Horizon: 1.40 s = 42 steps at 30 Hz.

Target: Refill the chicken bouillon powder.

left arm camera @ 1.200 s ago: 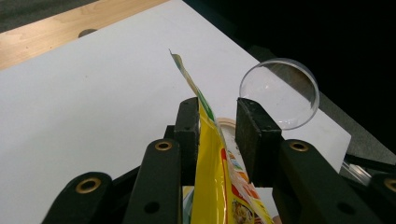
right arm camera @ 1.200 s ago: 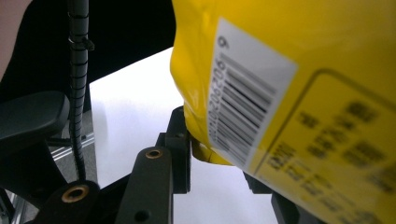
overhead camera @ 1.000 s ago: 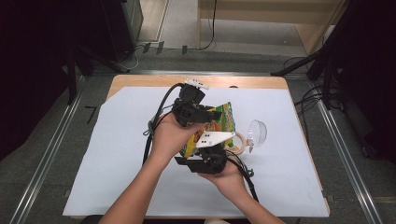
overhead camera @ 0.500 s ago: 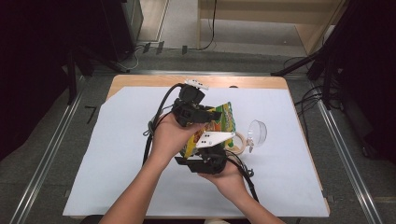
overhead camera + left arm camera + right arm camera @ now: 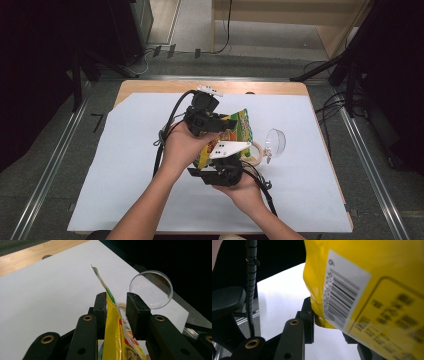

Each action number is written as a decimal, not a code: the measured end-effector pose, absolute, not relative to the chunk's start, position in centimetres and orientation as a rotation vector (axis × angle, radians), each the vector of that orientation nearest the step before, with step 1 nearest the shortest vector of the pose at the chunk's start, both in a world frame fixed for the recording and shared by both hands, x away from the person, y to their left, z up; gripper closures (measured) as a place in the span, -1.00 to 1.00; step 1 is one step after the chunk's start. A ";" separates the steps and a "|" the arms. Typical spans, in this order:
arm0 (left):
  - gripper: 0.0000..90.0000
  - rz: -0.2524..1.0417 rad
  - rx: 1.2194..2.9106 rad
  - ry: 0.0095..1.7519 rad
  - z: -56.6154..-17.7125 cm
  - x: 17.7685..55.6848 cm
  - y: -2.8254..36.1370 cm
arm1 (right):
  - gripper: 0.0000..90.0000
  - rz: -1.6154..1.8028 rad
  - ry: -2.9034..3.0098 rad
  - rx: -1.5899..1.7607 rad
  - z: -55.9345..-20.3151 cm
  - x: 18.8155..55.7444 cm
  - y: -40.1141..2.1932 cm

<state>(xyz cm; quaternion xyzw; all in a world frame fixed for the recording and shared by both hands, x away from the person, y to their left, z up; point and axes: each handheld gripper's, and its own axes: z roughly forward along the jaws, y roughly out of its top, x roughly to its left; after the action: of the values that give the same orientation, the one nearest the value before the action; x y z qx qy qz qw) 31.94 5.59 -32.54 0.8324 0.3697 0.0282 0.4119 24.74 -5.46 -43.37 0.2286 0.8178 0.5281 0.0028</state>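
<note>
A yellow snack bag [image 5: 239, 127] with green and red print hangs above the table, gripped from two sides. My left gripper [image 5: 226, 124] comes at it from the far side. Seen along its jaws, my left gripper [image 5: 116, 302] has the bag's sealed edge [image 5: 115, 340] running up between the pads, and it is shut on it. My right gripper [image 5: 218, 161], with its grey plate on top, takes the bag from the near side. In its own view my right gripper [image 5: 327, 320] is shut on a lower corner of the bag [image 5: 374, 277], whose barcode side hides the right jaw.
A clear round plastic lid [image 5: 275, 142] stands on edge right of the bag, also in the left gripper view [image 5: 151, 288]. A tan-rimmed cup [image 5: 256, 152] sits under the bag. White paper [image 5: 125, 165] covers the wooden table [image 5: 160, 86]. Cables trail from both grippers.
</note>
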 end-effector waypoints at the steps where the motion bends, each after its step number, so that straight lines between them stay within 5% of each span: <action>1: 0.58 0.071 2.094 0.930 -32.5 31.9 5.6 | 0.54 1.658 2.564 0.718 -43.4 24.7 -5.5; 42: 0.58 0.065 2.129 0.923 -32.0 32.6 4.7 | 0.54 1.680 2.534 0.739 -43.0 24.9 -5.8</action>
<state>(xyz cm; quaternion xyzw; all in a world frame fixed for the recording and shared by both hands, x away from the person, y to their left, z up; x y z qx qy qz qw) 32.55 4.67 -31.99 0.8412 0.3644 0.0255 0.3986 24.88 -5.77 -43.00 0.2361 0.8098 0.5370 0.0063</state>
